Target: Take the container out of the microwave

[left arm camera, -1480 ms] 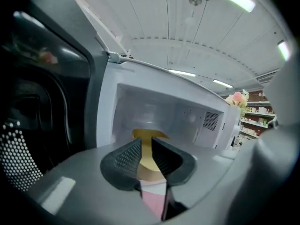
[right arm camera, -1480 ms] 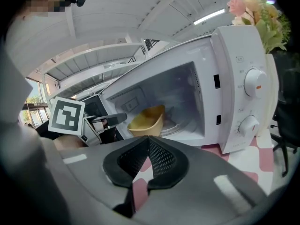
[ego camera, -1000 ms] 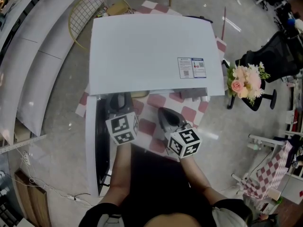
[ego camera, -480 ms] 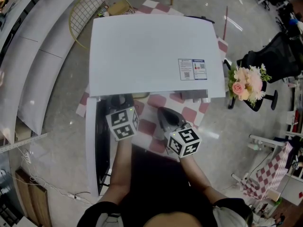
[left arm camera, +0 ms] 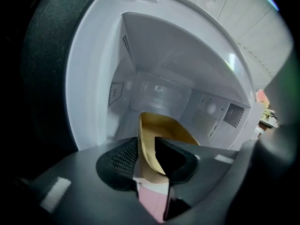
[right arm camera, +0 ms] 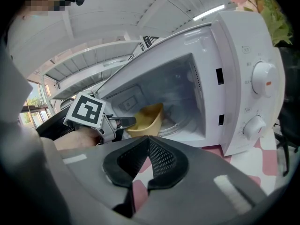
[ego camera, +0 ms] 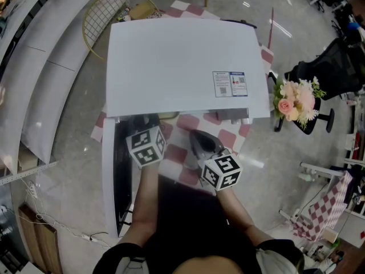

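Checked cloth [ego camera: 228, 137] lies under one white microwave [ego camera: 182, 61], its door swung open. The left hand-held gripper [left arm camera: 146, 143] reaches inside the microwave, jaws just closing around the rim of the single yellow container [left arm camera: 164, 128]. One jaw is inside the rim and one outside, seemingly not yet pinching, so the lift-out looks near. The second hand-held gripper [right arm camera: 148, 142], the right, hangs before the microwave, jaws together, empty.

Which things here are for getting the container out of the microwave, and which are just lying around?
For the job: microwave; yellow container; left gripper, jaws just closing with the container's rim between them; right gripper, shut and empty.
Just lying about: flowers; office chair; checked cloth.
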`<state>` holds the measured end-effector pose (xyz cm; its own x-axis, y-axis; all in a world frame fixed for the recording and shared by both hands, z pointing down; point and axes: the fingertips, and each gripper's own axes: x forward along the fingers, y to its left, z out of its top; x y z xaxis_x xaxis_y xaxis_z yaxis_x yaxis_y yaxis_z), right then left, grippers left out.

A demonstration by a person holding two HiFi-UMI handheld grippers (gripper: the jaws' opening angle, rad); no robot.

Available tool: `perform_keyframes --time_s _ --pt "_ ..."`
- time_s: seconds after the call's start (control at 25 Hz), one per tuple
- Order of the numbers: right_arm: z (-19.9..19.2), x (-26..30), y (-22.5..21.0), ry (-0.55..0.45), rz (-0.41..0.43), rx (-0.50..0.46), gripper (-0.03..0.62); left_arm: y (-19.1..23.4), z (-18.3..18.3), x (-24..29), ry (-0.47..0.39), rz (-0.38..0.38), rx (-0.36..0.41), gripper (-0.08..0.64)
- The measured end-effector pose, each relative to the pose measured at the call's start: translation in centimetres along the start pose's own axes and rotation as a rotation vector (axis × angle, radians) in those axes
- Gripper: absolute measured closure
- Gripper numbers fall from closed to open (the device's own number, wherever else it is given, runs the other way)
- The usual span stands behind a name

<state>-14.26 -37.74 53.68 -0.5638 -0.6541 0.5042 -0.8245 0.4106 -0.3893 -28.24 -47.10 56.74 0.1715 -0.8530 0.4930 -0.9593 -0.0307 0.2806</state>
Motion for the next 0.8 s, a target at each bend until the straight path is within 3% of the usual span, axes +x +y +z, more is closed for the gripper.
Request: perform_keyframes --time_s 0.56,0.8 --pt "-0.02 -0.51 -0.58 -0.007 -0.018 0.005 0.591 0.56 -0.38 0.1 0.006 0.027 -0.04 0.538" --pt "-0.06 -0.59 -0.64 -0.01 -0.022 0.008 0.591 0.62 -0.38 -0.04 0.003 0.022 -0.038 0.54"
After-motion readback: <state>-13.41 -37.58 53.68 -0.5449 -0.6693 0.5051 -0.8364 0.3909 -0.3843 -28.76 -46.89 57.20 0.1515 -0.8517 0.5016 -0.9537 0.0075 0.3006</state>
